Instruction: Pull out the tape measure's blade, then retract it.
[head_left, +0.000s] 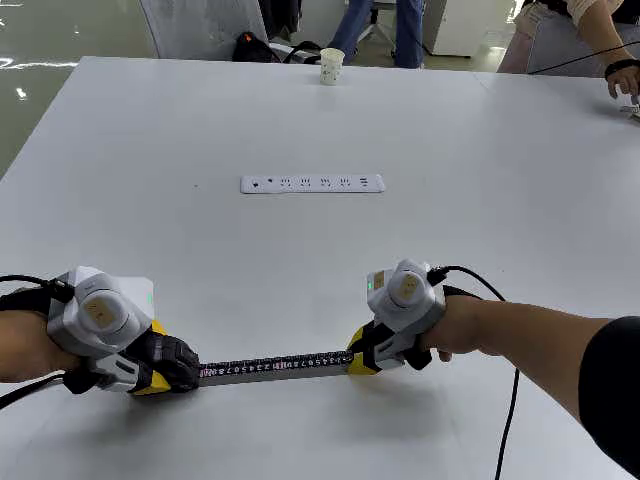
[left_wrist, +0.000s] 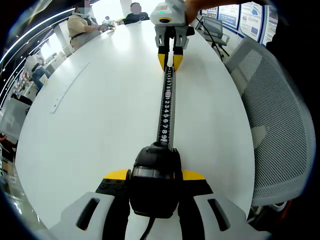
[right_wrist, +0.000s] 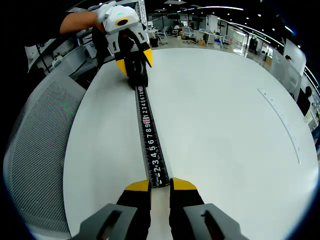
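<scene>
This looks like an open-plan office: a big white meeting table (head_left: 300, 120) carrying a power strip (head_left: 312, 184) and paper cup (head_left: 331, 66), a mesh chair (left_wrist: 280, 115) alongside, what seem to be posters (left_wrist: 248, 17) on a wall, and more desks (right_wrist: 185, 32) under strip lights (right_wrist: 225, 7).

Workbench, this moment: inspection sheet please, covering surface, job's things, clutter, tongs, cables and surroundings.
Surface: white table, matte, no marks seen.
Job's things: tape measure case at one end; blade drawn out, spanning between the two tongs.
Clutter: power strip mid-table; paper cup near the far edge.
Tongs: left tongs shut on the case; right tongs shut on the blade's tip.
Cables: black cable trailing from the right tongs; another by the left wrist.
Surroundings: mesh chair beside the table; people beyond the far edge.
</scene>
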